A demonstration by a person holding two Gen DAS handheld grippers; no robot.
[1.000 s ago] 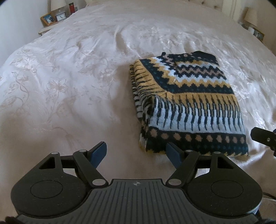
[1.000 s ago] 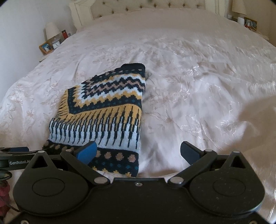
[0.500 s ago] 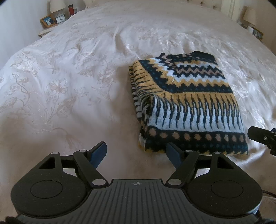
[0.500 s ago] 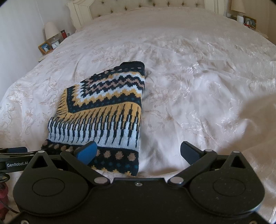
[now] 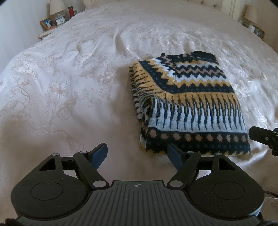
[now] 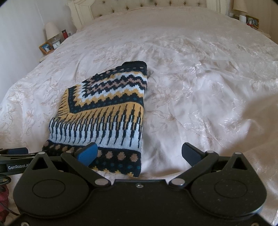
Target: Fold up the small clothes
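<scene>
Knitwear lies folded on the bed: a patterned sweater [image 5: 189, 104] in navy, mustard, pale blue and tan rests flat on the cream bedspread [image 5: 69, 87], which has a floral embroidery. The sweater is a thick rectangle of several layers. On its top face are zigzag bands at the far end, then long dark stripes, then a dark band with tan dots at the near edge. On its left side the stacked folds are visible as loose layers.

In the left wrist view the left gripper [image 5: 137, 154] is held above the bedspread, just in front of the near left corner of the sweater. Its jaws stand wide apart and nothing is between them; the right blue pad is close to the sweater's near edge, but whether it touches cannot be told. A black part of the other tool enters at the right border.

In the right wrist view the right gripper [image 6: 139, 153] is over the near right corner of the sweater [image 6: 104, 114]. Its jaws are also spread wide and grip nothing. The left blue pad appears over the dotted band, the right one over bare bedspread [image 6: 208, 78].

Far behind are a tufted headboard [image 6: 147, 7] and a nightstand with a lamp [image 6: 52, 30], a framed photo [image 6: 46, 47] and a small clock [image 6: 56, 44].
</scene>
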